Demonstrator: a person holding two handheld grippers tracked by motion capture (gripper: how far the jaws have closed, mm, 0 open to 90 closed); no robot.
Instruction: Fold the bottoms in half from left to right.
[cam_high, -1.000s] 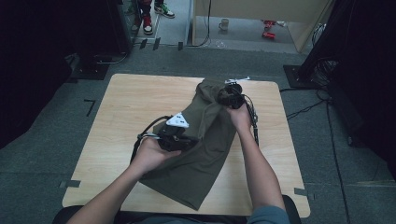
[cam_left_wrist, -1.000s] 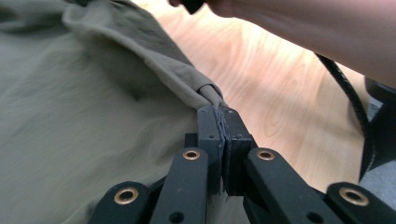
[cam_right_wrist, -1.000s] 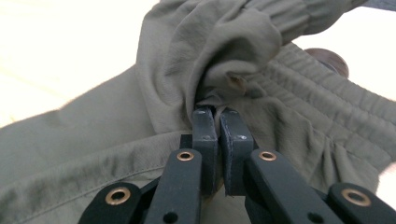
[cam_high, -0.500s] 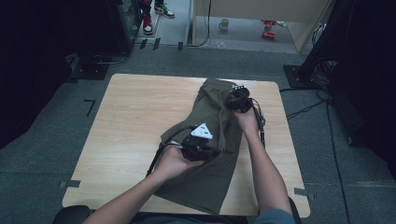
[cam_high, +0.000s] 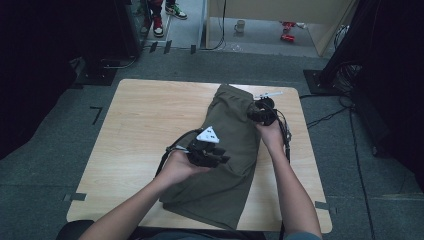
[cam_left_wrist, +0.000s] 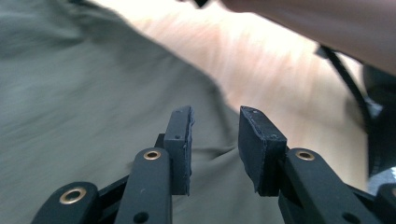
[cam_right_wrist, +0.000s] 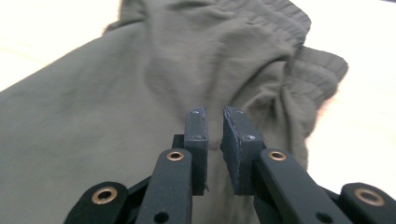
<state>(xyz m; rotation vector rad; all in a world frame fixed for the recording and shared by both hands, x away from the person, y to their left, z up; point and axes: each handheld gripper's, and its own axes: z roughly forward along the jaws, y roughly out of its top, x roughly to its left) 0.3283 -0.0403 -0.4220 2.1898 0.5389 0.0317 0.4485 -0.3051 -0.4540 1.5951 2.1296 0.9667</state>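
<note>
Two grippers work over one pair of olive-green trousers (cam_high: 227, 150) that lies folded lengthwise on the right half of the wooden table (cam_high: 140, 125), its elastic waistband at the far end. The left gripper (cam_high: 207, 150) hovers over the middle of the cloth; its jaws have just been opening, and in the left gripper view they stand apart over the fabric's edge with nothing between them (cam_left_wrist: 215, 149). The right gripper (cam_high: 260, 115) sits at the cloth's right edge near the waistband; in the right gripper view its jaws are nearly together, pinching a small fold of fabric (cam_right_wrist: 214, 140).
</note>
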